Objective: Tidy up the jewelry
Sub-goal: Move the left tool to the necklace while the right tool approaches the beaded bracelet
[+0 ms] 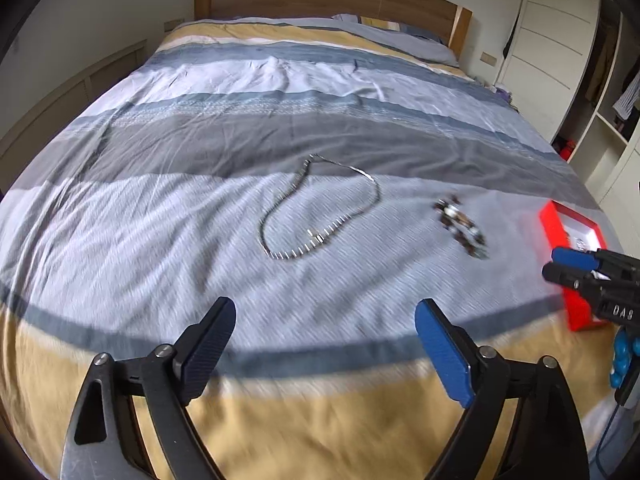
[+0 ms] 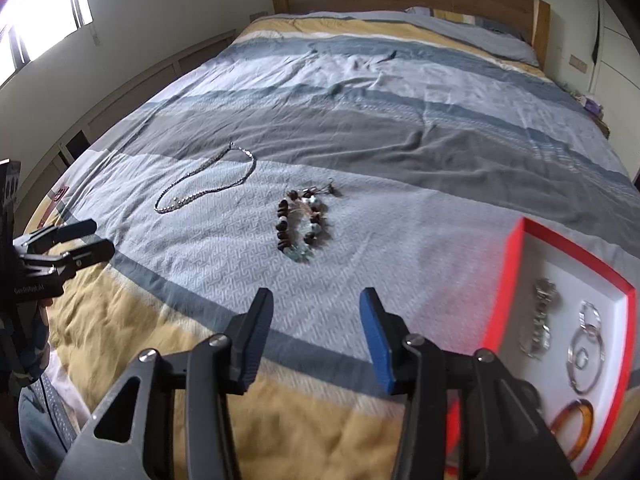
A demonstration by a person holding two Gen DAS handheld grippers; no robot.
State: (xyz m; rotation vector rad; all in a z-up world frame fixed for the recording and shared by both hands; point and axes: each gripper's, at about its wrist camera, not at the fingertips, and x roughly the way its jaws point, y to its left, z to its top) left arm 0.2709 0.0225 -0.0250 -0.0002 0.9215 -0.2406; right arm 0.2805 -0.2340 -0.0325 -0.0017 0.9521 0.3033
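A red box with a white lining sits at the right edge of the right wrist view on a striped bed cover, already holding 4 pieces: a silver chain bracelet, 2 linked silver rings and an amber bangle near the lower right corner. 2 pieces remain outside it, by the look of things. A silver necklace lies looped at the centre of the left wrist view; a beaded bracelet of dark and pale beads lies centre frame in the right wrist view, between the necklace and the box, apart from both. The left gripper, at the bottom of its own view, stands spread wide and empty. The right gripper is partly parted, nothing between its fingers. Neither touches any jewelry. The sorting appears well past halfway, with both loose pieces still to be boxed.
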